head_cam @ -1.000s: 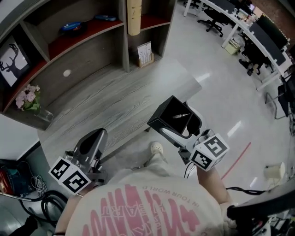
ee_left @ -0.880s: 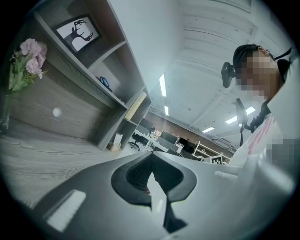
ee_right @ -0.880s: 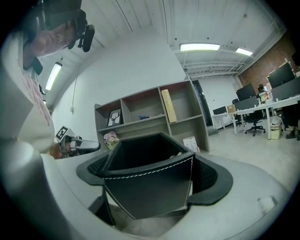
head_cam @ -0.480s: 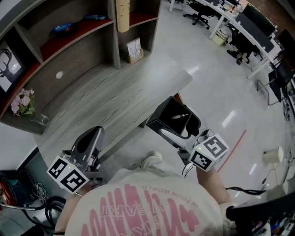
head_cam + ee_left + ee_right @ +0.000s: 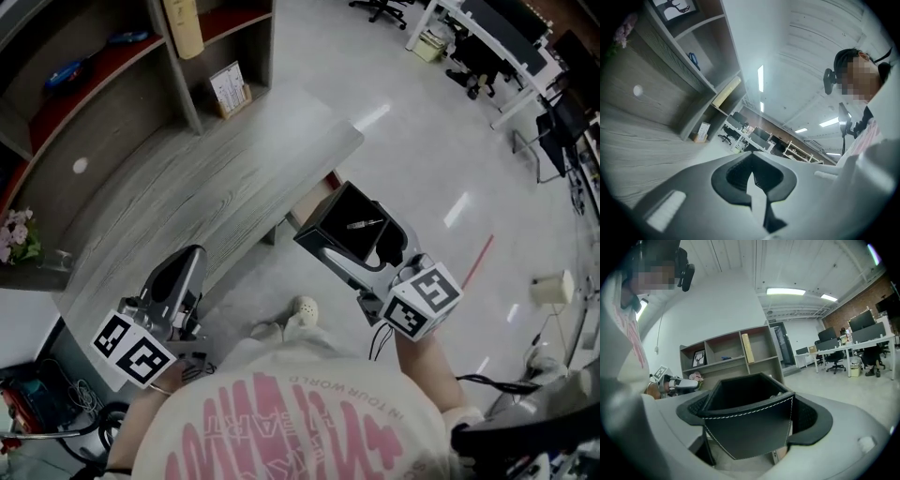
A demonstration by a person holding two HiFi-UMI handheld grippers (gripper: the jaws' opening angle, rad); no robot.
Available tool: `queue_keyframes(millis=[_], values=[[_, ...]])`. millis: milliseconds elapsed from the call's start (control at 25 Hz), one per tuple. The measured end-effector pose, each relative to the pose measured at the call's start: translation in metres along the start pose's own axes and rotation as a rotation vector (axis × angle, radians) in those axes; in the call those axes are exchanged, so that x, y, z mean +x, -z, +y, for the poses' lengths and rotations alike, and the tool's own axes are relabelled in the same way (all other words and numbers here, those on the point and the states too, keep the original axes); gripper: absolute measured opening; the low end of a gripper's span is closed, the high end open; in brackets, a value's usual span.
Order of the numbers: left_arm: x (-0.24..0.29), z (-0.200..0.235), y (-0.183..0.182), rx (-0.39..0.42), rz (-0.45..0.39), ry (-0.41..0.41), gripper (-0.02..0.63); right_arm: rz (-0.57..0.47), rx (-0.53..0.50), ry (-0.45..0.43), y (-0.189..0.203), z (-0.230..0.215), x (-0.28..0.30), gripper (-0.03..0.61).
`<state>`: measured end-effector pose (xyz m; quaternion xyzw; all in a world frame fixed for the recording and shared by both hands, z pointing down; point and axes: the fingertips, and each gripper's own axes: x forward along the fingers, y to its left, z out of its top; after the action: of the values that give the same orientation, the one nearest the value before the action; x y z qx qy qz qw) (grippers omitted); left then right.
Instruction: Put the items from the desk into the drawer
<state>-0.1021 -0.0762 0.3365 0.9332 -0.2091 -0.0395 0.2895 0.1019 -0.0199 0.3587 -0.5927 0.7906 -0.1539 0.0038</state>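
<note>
Your right gripper is clamped on the black box, which sits open-top-up at frame centre, just off the corner of the desk at upper left. Your left gripper is empty with its jaws together, and lies farther off. The drawer possibly sits under that corner; the view is unclear.

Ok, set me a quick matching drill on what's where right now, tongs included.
1. left tongs
2. right tongs
3. silver pen
4. blue item

a. inside the black box
b. shut, empty
c. on the red shelf
d. shut on the black box

Pairs: 1-b, 2-d, 3-a, 4-c
</note>
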Motion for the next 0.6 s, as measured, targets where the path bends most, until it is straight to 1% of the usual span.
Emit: queue_keyframes(millis=[120,240,320,400,600], values=[[0.032,-0.01,0.007,-0.036,-0.009,0.039,0.02,0.011,0.024,0.023,0.008,-0.026,-0.008,0.514],[0.065,-0.021,0.02,-0.013,0.027,0.07,0.02,0.025,0.048,0.03,0.019,-0.049,-0.012,0.514],[0.085,-0.023,0.029,0.012,0.065,0.06,0.02,0.036,0.061,0.033,0.027,-0.064,-0.013,0.514],[0.103,-0.021,0.04,0.017,0.096,0.035,0.02,0.05,0.073,0.036,0.038,-0.08,-0.011,0.514],[0.135,-0.008,0.059,0.01,0.119,-0.021,0.02,0.095,0.112,-0.005,0.073,-0.11,0.011,0.514]])
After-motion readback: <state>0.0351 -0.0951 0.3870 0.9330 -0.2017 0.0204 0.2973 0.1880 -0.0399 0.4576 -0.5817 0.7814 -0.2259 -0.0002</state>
